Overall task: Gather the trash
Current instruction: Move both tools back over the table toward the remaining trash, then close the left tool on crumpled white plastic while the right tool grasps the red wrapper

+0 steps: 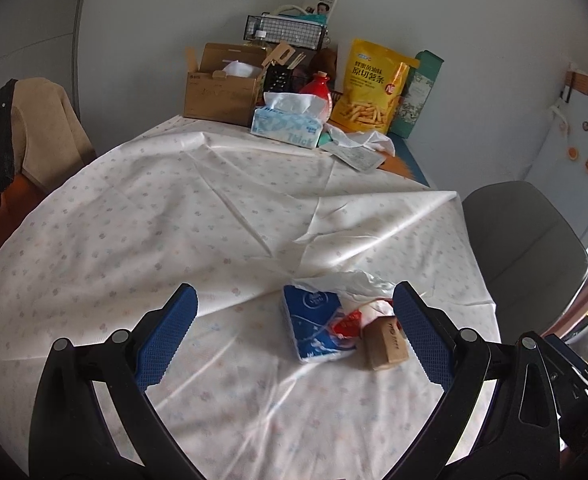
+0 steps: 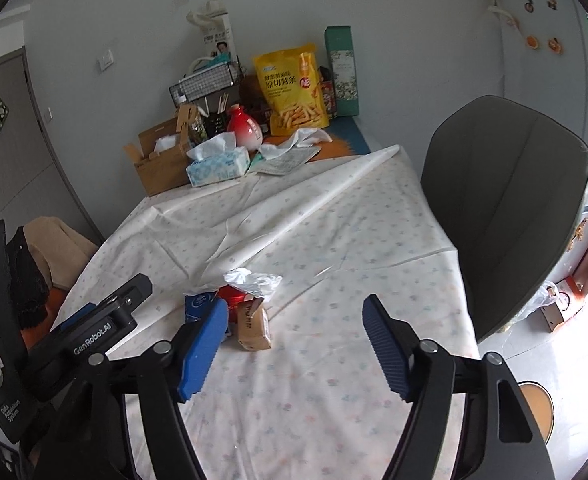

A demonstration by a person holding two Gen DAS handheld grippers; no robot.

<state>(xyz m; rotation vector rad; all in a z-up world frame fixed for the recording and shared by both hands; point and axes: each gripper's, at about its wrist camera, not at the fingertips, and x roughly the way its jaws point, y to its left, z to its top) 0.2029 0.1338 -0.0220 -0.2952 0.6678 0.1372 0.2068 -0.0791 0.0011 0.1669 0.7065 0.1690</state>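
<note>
A small pile of trash lies on the white tablecloth [image 1: 173,220]: a blue tissue packet [image 1: 316,326], a red wrapper [image 1: 348,324], a small brown carton [image 1: 386,344] and a crumpled clear plastic wrapper [image 1: 362,280]. My left gripper [image 1: 294,312] is open and empty, with the pile between its fingers, toward the right one. In the right wrist view the brown carton [image 2: 253,328], red wrapper [image 2: 231,294], blue packet [image 2: 199,304] and plastic wrapper [image 2: 253,280] sit just ahead of my left finger. My right gripper [image 2: 296,320] is open and empty.
At the table's far end stand a cardboard box [image 1: 221,88], a tissue box [image 1: 287,124], a red vase [image 1: 316,90], a yellow snack bag [image 1: 370,88], a green box [image 1: 418,96] and papers [image 1: 358,152]. A grey chair [image 2: 506,208] stands at the right, a clothes-draped chair [image 1: 33,136] at the left.
</note>
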